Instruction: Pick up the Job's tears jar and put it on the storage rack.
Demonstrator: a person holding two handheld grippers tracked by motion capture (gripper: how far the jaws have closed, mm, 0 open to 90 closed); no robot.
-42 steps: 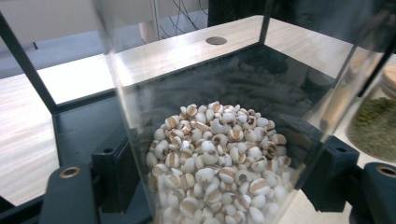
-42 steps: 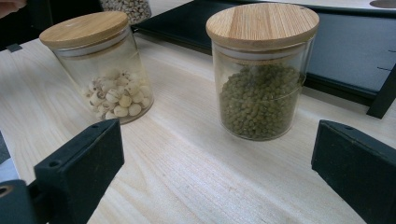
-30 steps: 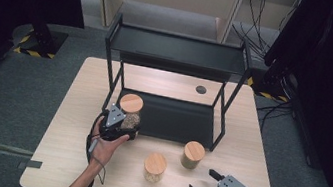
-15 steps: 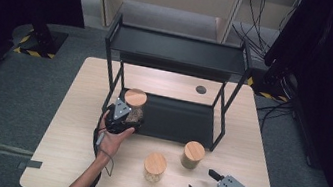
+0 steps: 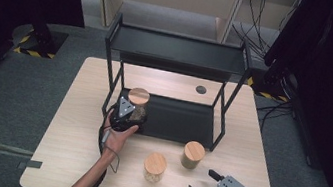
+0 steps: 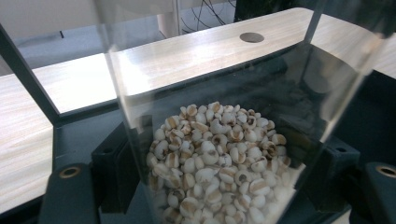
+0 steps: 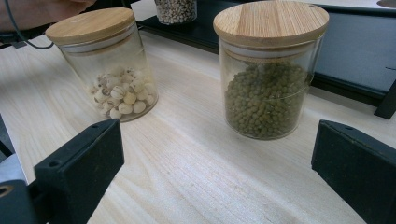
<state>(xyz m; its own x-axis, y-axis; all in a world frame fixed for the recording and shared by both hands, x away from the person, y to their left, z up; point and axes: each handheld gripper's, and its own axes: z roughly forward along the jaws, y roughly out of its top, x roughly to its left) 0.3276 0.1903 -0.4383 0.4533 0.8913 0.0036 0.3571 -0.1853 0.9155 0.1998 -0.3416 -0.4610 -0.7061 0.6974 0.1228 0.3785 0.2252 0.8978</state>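
Since the earlier frame, the left gripper (image 5: 126,115) has carried the grain jar (image 5: 138,105) forward to the rack's lower shelf (image 5: 180,121), fingers pinching its glass; whether it touches down is unclear. The right gripper (image 5: 206,185) stays on the bench (image 5: 69,149), fingers spread.

My left gripper (image 5: 127,113) is clamped tight, forearm stretched forward over the table. My right gripper (image 5: 204,184) rests low with jaws spread wide.
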